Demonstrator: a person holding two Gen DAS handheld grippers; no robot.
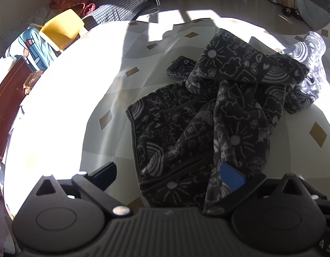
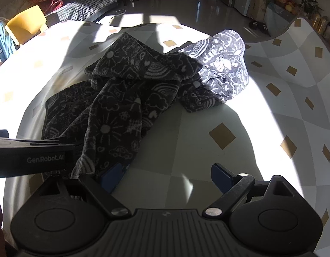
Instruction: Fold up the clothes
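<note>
One table (image 1: 64, 98), covered in a pale cloth with tan diamonds, fills both views, half in hard sunlight and half in shadow. On it lies one garment, a dark fleece hooded jacket (image 1: 207, 115) printed with white doodles of suns, clouds and rainbows. It lies crumpled near the table's middle, its long axis running from the hem nearest the grippers away to the hood (image 2: 220, 62), which points toward the far right and sits in the sun. One sleeve is folded across the body.

Beyond the far left edge stand one yellow chair (image 1: 62, 29) and a sofa with a houndstooth cover (image 2: 87, 2).

Two grippers are in view. The left gripper (image 1: 173, 176) has its jaws wide apart, the jacket's hem lying between them. The right gripper (image 2: 167, 177) is also spread wide, its left finger touching the jacket's near edge, its right finger over bare cloth.
</note>
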